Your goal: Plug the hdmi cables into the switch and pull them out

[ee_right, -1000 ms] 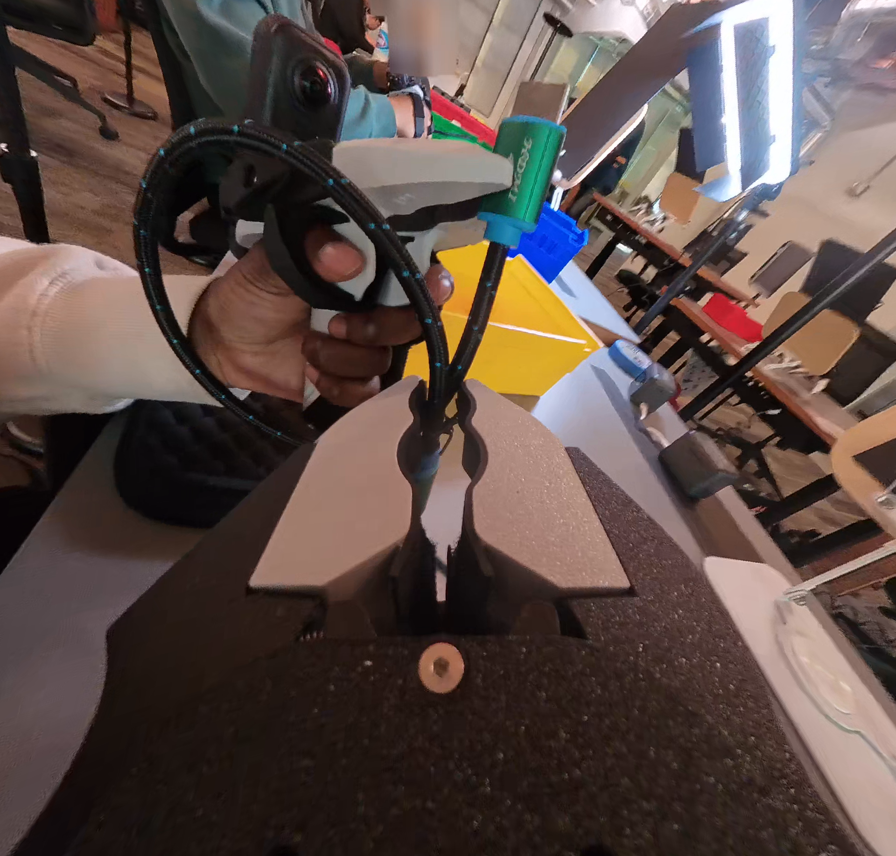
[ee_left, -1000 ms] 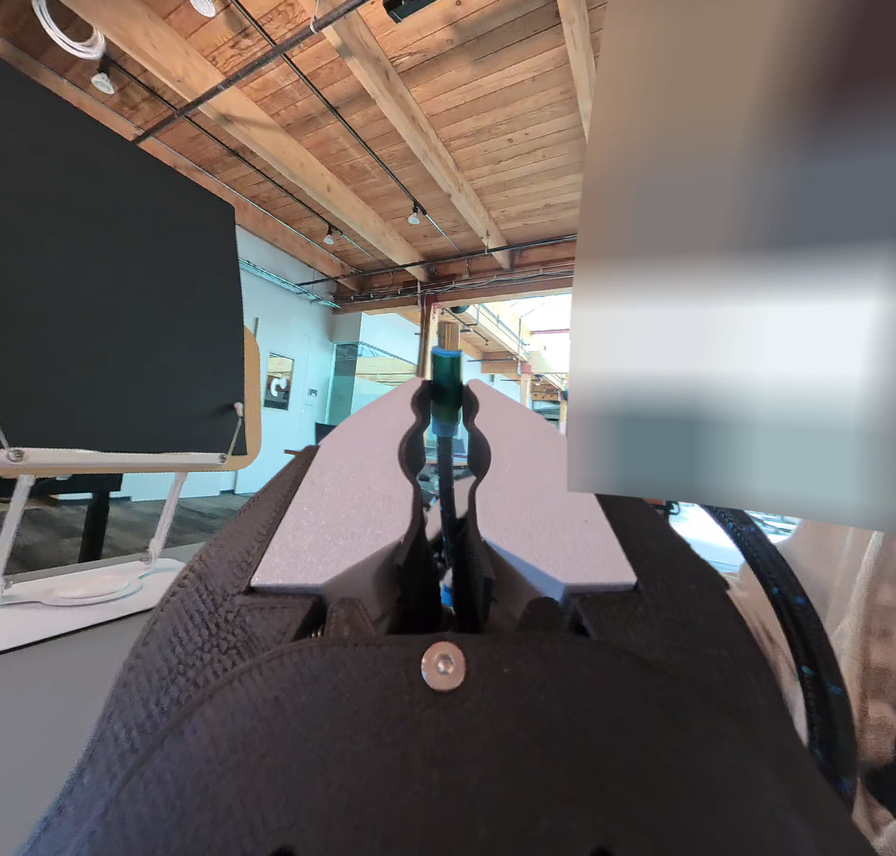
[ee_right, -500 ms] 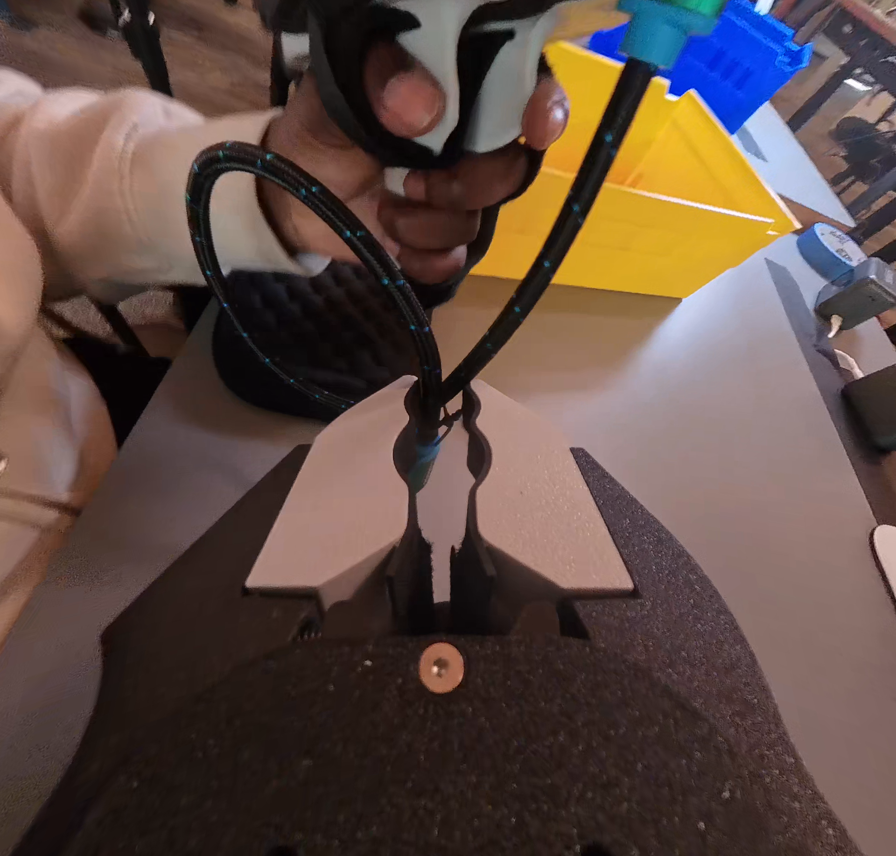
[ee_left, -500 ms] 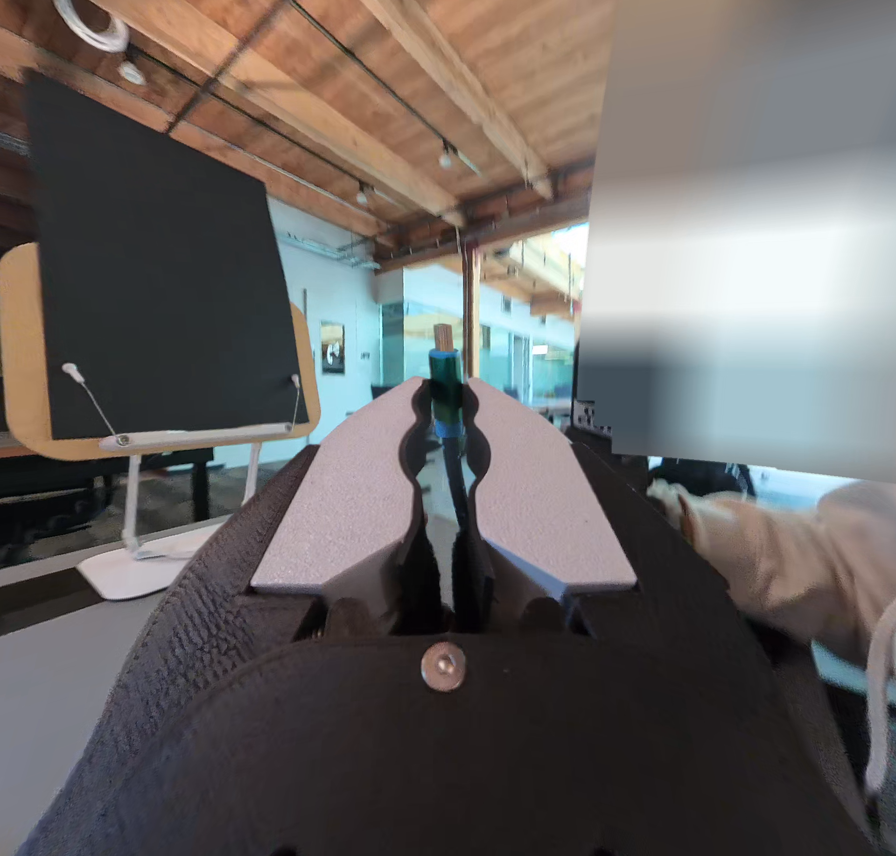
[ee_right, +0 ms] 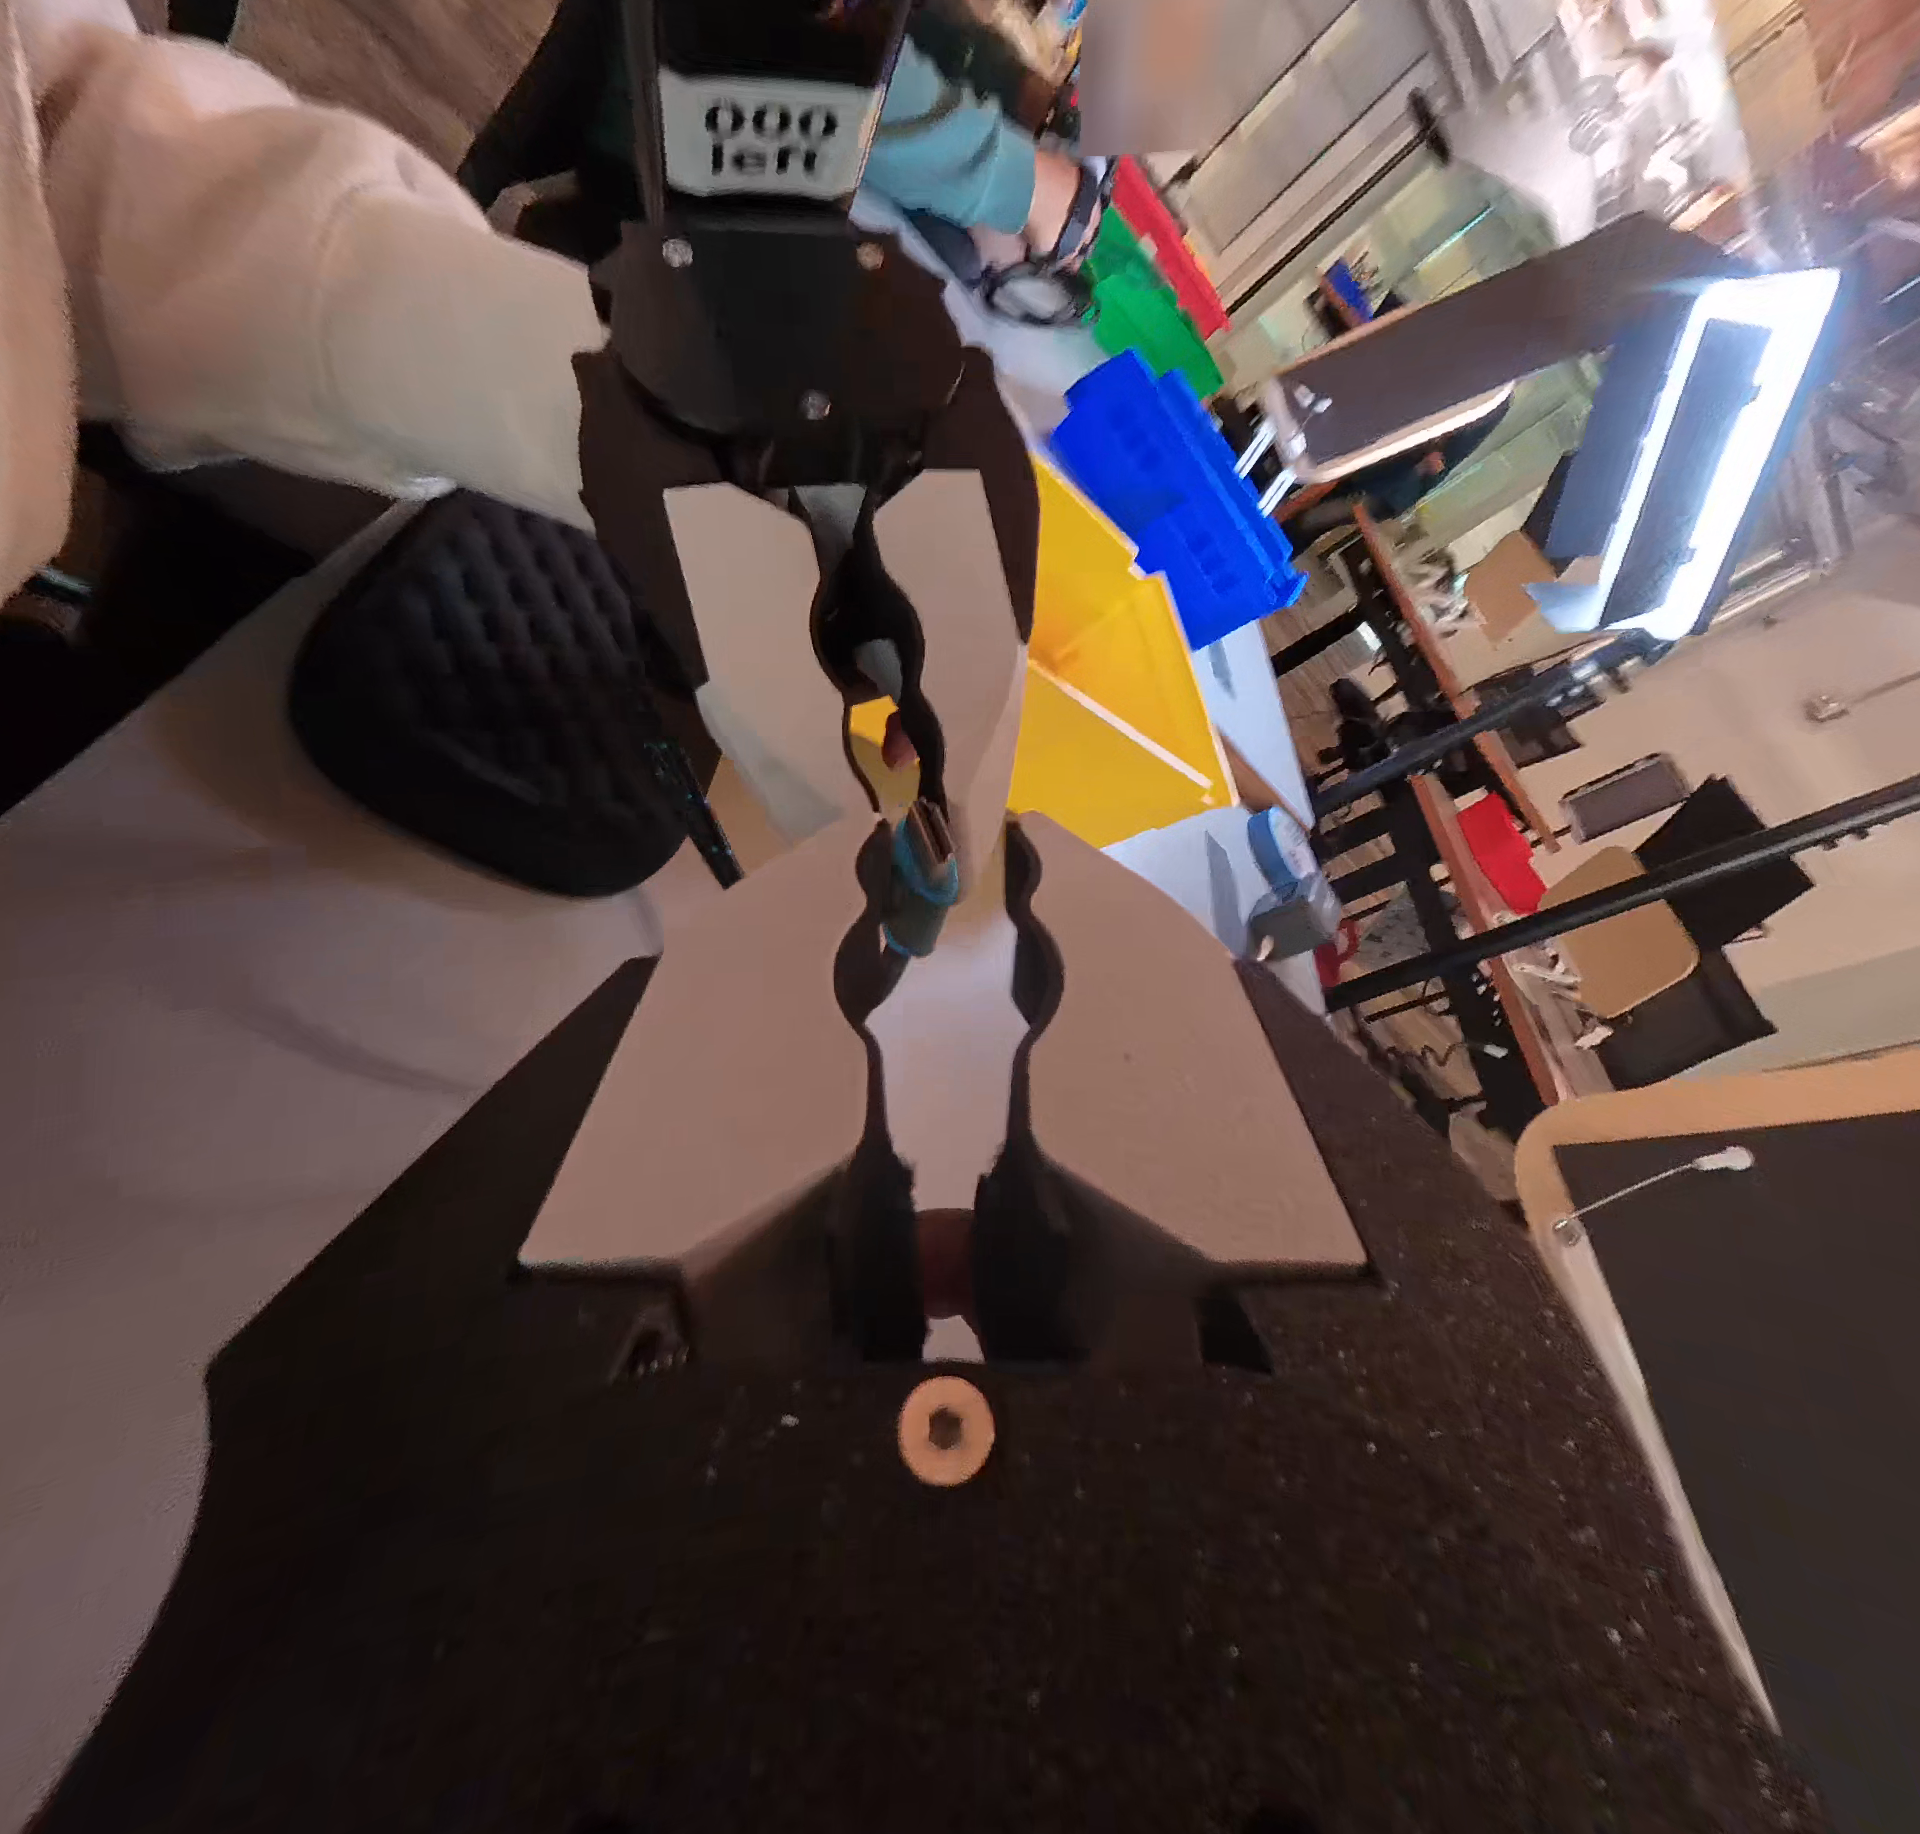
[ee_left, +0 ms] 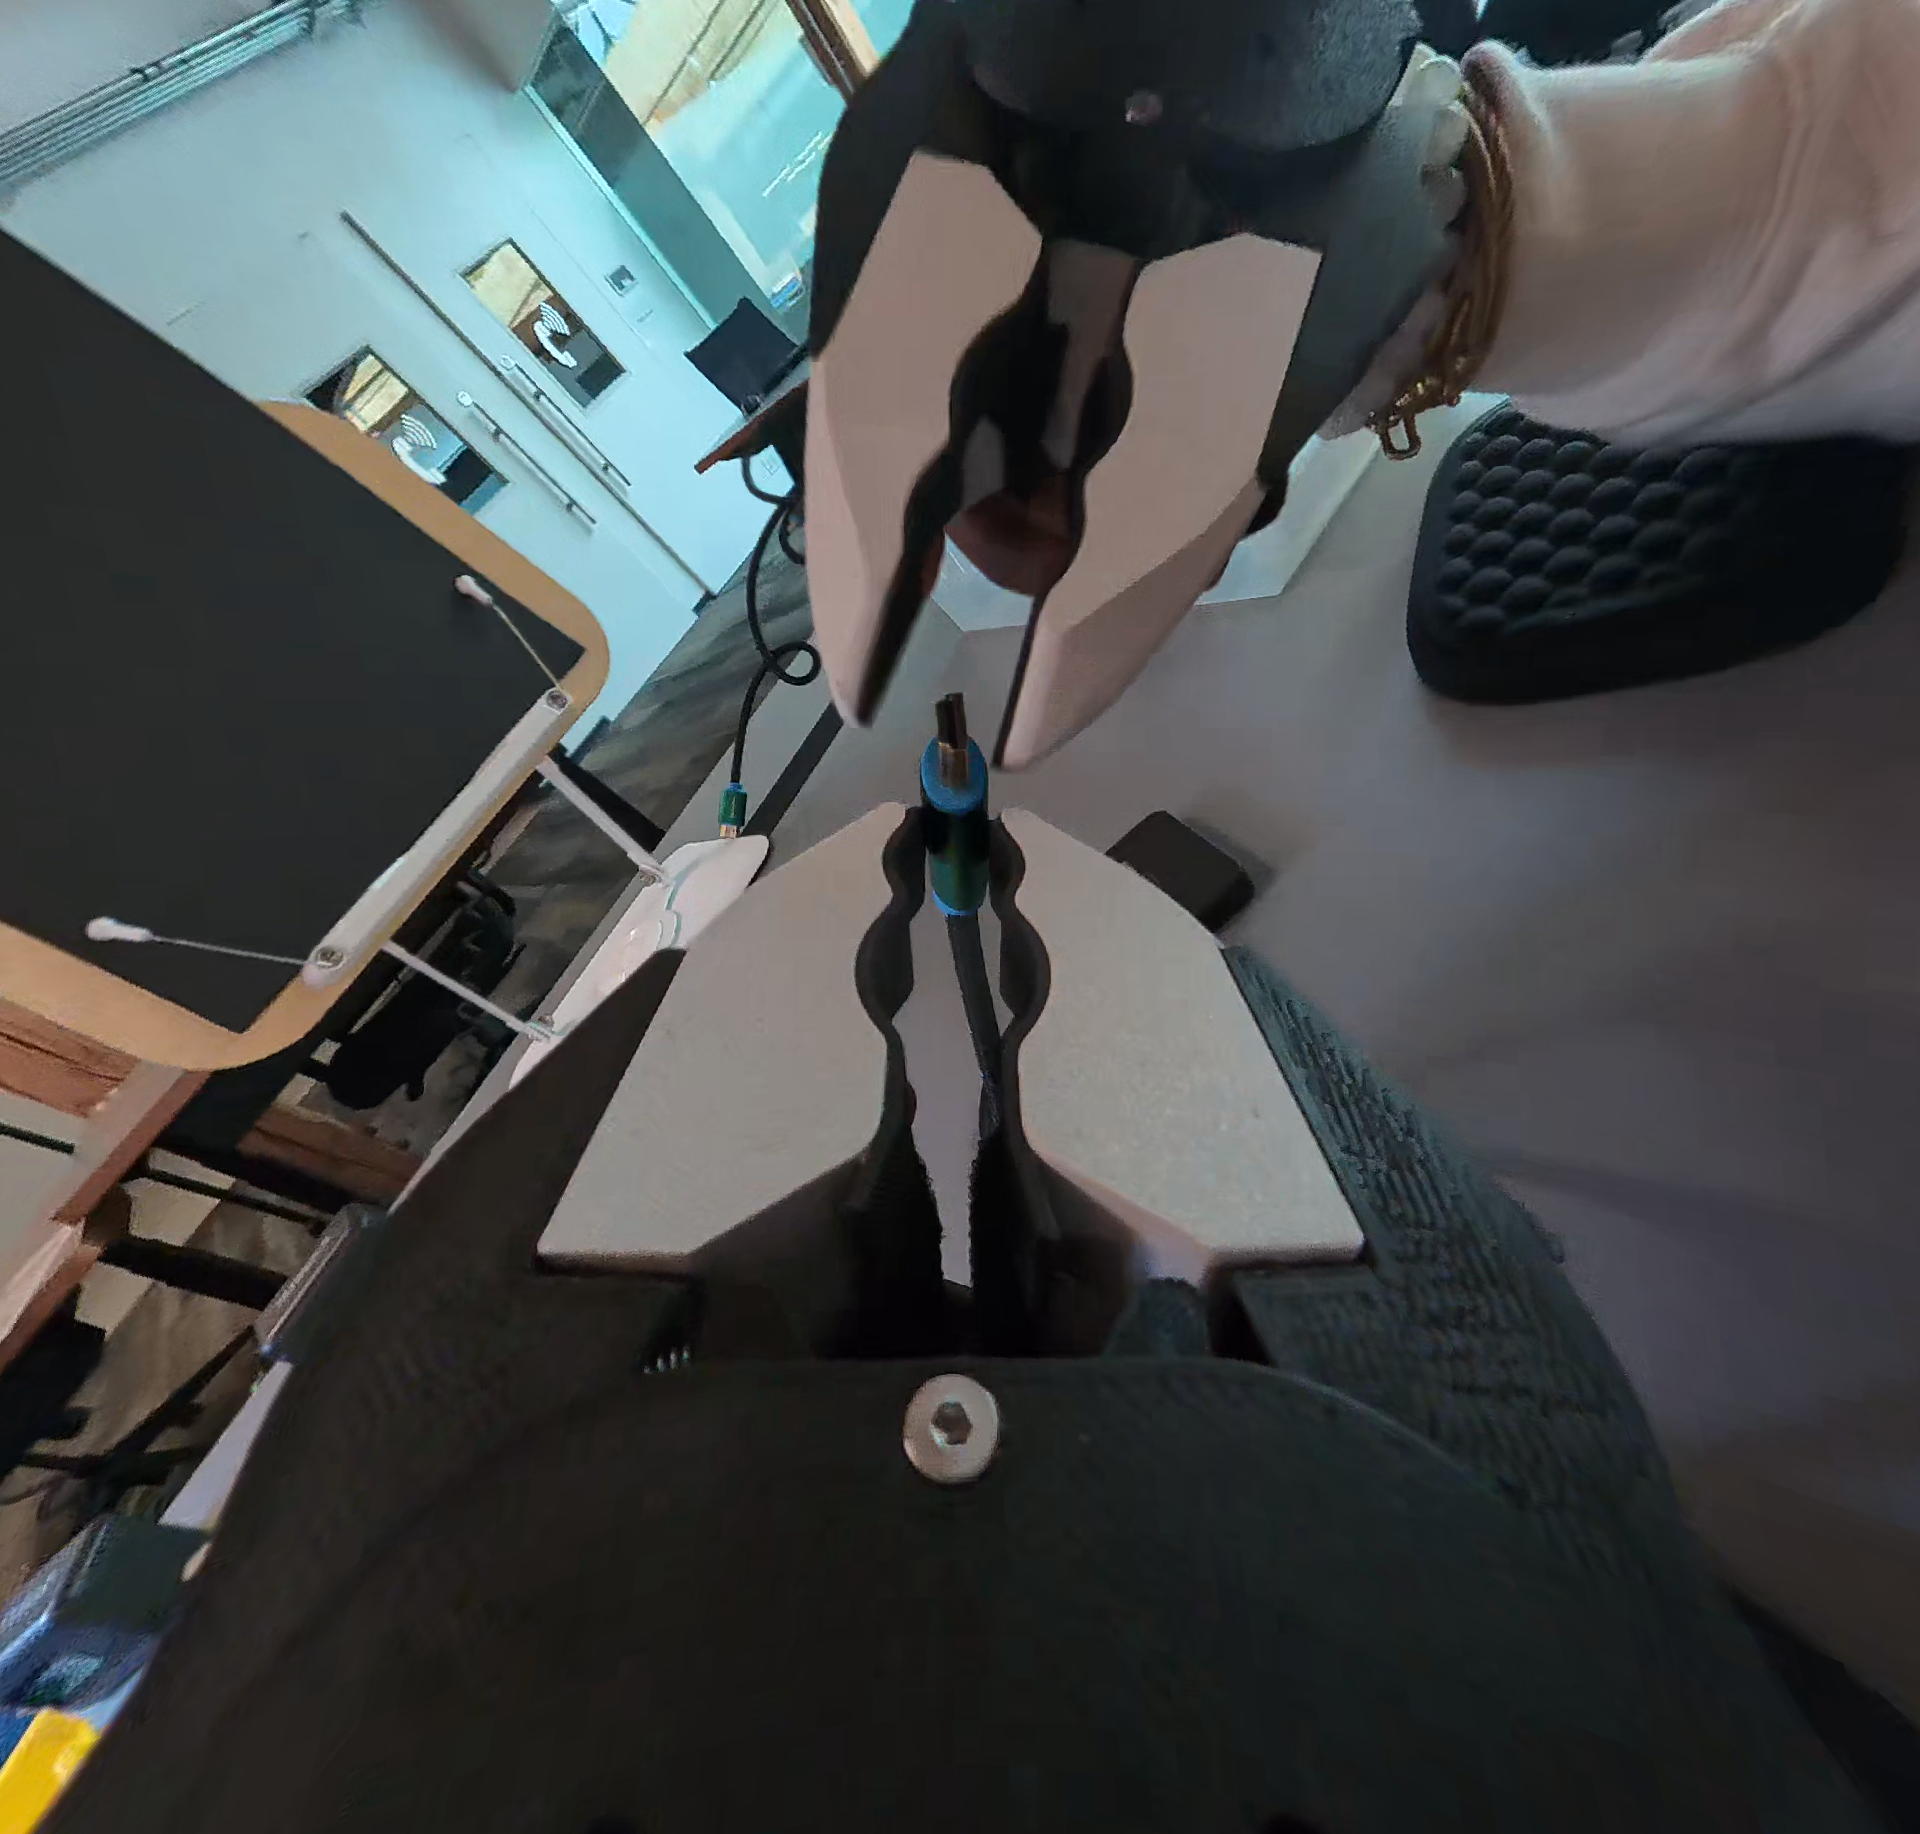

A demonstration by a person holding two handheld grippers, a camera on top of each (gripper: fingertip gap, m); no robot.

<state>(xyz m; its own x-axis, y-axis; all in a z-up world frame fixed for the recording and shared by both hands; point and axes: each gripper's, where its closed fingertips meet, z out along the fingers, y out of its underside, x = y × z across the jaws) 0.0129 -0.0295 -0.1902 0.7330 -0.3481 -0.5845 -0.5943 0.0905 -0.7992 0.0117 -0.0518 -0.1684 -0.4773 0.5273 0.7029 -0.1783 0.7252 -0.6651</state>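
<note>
Your left claw (ee_left: 954,820) is clenched on the HDMI plug (ee_left: 954,834), a green barrel with blue collars. The plug's metal tip pokes out past the fingertips, and the braided cable (ee_left: 977,1015) runs back between the fingers. Your right claw (ee_right: 940,834) faces it nose to nose, its jaws parted and gripping nothing; the plug tip sits just in front of its gap. Beyond your left claw's right fingertip a small black box (ee_left: 1184,865) lies on the grey tabletop (ee_left: 1558,901). Another green-ended cable (ee_left: 734,808) hangs at the tabletop's edge, off to the left of that claw.
</note>
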